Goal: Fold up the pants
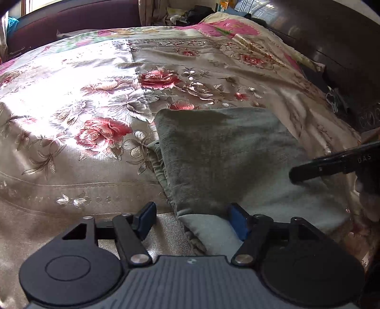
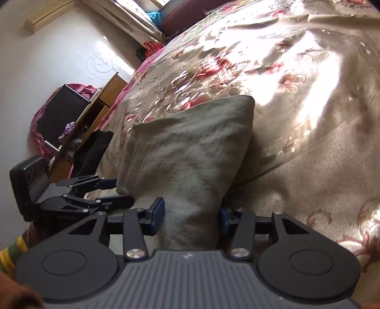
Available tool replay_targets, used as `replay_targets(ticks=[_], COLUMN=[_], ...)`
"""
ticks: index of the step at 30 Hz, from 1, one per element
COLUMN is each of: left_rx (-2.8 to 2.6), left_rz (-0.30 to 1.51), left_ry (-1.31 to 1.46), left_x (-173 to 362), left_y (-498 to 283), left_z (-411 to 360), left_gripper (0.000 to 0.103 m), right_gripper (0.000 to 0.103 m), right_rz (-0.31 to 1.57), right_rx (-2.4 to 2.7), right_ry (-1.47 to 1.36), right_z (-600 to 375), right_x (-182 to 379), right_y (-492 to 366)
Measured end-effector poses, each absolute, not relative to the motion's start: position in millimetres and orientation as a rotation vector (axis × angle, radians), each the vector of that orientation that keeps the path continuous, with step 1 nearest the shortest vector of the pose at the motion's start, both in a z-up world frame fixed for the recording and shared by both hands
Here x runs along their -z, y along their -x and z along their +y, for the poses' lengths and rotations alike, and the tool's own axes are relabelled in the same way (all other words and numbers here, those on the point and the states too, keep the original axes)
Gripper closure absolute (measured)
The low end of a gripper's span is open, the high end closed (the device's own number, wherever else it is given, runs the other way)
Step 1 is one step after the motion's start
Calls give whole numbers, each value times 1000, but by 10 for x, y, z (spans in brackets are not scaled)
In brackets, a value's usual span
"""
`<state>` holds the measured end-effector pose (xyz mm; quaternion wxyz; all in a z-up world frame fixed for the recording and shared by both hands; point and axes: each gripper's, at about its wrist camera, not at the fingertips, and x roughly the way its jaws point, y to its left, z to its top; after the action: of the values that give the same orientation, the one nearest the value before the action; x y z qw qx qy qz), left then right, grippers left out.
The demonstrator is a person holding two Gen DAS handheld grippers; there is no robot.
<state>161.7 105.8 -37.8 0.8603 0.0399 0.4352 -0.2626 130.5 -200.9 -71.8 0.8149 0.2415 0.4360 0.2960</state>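
The grey-green pants (image 1: 228, 161) lie folded into a compact block on the flowered bedspread (image 1: 78, 114). My left gripper (image 1: 193, 219) is open, its blue pads either side of the pants' near left corner, just above the bed. My right gripper (image 2: 191, 217) is open with the pants (image 2: 187, 152) between its blue pads at their near end. The left gripper also shows in the right wrist view (image 2: 114, 192), open at the pants' left edge. The right gripper shows in the left wrist view (image 1: 332, 164) over the pants' right side.
The bed is backed by a dark maroon headboard (image 1: 71, 21) with clutter behind it. A dark wooden piece (image 1: 344, 59) stands along the right. In the right wrist view a wooden bedside table (image 2: 95, 111), a dark box (image 2: 61, 114) and a white wall lie left.
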Motion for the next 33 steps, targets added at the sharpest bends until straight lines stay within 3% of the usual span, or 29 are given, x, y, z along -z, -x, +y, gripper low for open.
replay_targets(ticks=[5, 6, 7, 9, 13, 18, 29, 33], left_rx=[565, 588, 596, 609, 584, 650, 749, 733], left_rz=[929, 932, 932, 937, 926, 853, 789, 807], left_ry=[-44, -50, -53, -25, 22, 92, -28, -83], left_x=[447, 413, 381, 354, 362, 179, 295, 453], left_y=[-1716, -1663, -1607, -1539, -1651, -1930, -2667, -2762], left_z=[917, 905, 913, 937, 784, 519, -761, -917], left_gripper=[25, 35, 36, 42, 50, 62, 63, 57], right_gripper=[53, 65, 81, 88, 94, 94, 93, 74], right_rz=[928, 932, 935, 921, 937, 833, 817, 870], right_rx=[-647, -651, -650, -673, -603, -563, -315, -281], right_ry=[-608, -594, -574, -625, -599, -588, -349, -323], right_z=[-1840, -1827, -1830, -1885, -1812, -2240, -3274, -3379], right_x=[852, 816, 770, 725, 767, 459, 252, 396], right_y=[-1509, -1496, -1461, -1404, -1569, -1571, -2225, -2305])
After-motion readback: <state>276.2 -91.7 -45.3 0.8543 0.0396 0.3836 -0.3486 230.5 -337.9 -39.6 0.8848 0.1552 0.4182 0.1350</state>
